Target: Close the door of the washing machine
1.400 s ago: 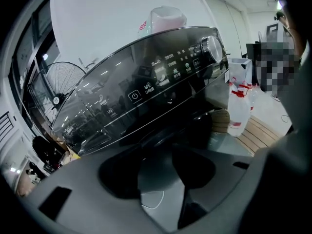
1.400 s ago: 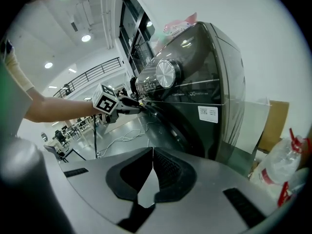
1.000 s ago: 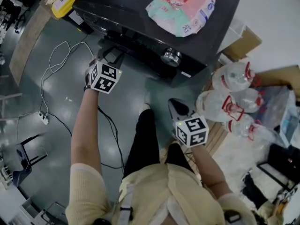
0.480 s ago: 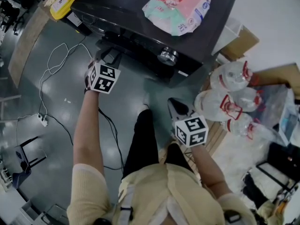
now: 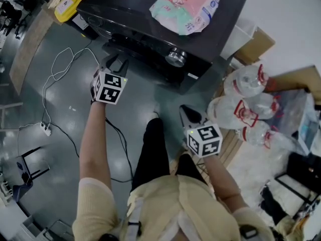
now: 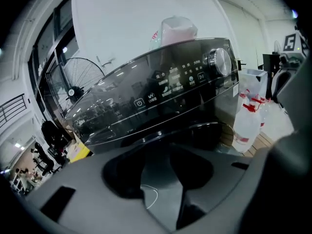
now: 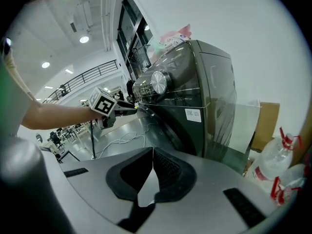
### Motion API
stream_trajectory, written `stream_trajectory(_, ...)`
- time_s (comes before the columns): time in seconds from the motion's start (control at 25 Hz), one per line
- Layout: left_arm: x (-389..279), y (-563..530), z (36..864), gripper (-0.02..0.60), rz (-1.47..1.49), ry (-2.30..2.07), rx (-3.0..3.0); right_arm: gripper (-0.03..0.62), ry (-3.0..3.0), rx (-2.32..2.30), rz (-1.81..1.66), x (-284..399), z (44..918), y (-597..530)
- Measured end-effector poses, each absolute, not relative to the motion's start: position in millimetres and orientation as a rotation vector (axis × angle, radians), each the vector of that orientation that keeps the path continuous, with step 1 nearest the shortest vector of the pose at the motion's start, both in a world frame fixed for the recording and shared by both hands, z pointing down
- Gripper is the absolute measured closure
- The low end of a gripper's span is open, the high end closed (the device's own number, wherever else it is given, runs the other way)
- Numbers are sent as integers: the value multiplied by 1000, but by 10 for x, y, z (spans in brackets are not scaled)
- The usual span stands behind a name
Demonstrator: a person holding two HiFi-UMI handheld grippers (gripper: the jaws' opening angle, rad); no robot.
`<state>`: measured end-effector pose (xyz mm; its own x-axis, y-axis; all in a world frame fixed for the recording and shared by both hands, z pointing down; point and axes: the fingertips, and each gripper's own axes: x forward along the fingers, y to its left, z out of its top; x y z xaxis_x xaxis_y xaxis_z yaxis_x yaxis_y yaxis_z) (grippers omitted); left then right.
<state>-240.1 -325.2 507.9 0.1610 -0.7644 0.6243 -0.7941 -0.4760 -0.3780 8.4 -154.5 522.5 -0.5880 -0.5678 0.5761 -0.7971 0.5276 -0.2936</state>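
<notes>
Head view: left gripper at the front of the washing machine. Right gripper hangs well back, near water bottles.
Left gripper view: jaws apart, just been closing, nothing between. Door rim just ahead, latching unclear; best pushed squarely on the rim.
Right gripper view: jaws together, empty. Open floor lies leftward.

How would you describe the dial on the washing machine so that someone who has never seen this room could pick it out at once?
Find the big dark washing machine with a pink and green pack on top. On its glossy front control panel, look toward the end nearest the water bottles. The dial is the only raised, round, silver part; its neighbours are flat printed symbols.
</notes>
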Motion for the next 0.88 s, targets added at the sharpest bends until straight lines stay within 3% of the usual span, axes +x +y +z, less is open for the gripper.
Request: stream_trajectory(0.88,-1839,-2364,3931,423,956,-1703,2367,588,-2449,1227,651,310,4798,-1656)
